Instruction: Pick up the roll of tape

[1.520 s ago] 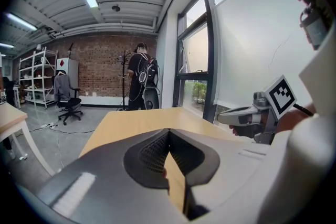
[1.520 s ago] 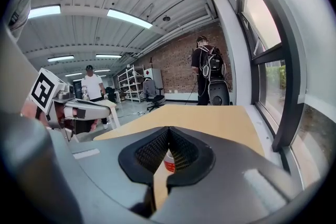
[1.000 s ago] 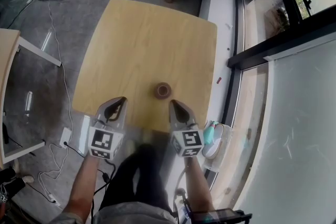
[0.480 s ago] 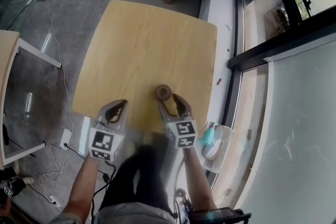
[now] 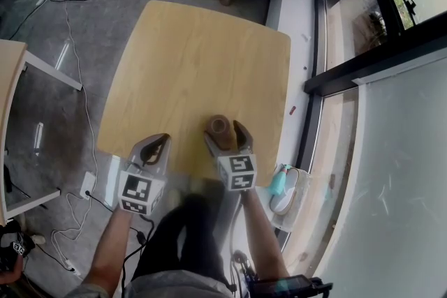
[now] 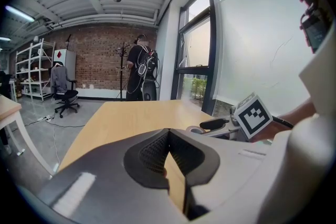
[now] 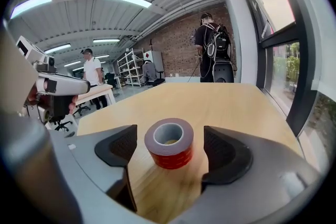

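On the pale wooden bench [image 5: 195,59], near its front edge, the red, grey-cored roll of tape [image 5: 219,125] is stood hole upward — flanked but untouched by the opening jaws of the right tongs [image 5: 225,135]; the left tongs [image 5: 155,144], clenched empty, are farther off.

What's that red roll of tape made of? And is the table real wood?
The roll of tape has a red, slightly shiny side, probably plastic film; its grey top edge might be foam. The table has a pale top with fine grain lines and a dull sheen, so wood or wood-look laminate; I can't tell which.
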### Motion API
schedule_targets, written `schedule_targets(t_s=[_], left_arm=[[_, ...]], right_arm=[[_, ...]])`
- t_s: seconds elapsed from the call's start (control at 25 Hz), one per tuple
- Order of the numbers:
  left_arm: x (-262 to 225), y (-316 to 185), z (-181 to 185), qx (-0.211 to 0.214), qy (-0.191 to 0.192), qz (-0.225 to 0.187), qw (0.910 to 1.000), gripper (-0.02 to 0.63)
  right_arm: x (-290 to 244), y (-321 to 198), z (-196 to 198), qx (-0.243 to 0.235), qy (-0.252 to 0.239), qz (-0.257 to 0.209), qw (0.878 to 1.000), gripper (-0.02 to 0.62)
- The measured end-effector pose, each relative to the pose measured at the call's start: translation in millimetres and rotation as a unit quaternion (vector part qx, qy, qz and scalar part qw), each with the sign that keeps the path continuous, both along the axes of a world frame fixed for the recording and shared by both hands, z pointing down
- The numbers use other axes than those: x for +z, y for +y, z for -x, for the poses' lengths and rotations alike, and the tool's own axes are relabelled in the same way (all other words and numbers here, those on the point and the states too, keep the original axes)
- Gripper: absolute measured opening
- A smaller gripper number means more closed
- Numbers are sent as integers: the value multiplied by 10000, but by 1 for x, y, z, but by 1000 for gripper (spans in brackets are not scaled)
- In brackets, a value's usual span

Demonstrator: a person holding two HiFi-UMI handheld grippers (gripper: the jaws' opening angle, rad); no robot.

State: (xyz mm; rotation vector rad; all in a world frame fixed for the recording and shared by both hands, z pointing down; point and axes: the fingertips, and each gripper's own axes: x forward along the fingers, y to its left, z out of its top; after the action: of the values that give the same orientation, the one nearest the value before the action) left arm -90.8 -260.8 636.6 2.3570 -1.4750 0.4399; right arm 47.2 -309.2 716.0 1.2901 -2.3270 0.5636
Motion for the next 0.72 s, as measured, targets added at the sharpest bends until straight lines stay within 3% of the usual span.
schedule_targets(t_s=[0.28,0.48,0.72], left_arm=[[3,-4,3,-43,5,5,10000,0],[4,-7,4,-61,9,7,10000,0],[8,-8,12,-140,-4,41,9999,0]], right_arm=[[8,-5,4,-39,183,3,9998,422],[15,-7,6,-125,512,18,9986,377],[16,-7,10,-146,540,20,9984,352]])
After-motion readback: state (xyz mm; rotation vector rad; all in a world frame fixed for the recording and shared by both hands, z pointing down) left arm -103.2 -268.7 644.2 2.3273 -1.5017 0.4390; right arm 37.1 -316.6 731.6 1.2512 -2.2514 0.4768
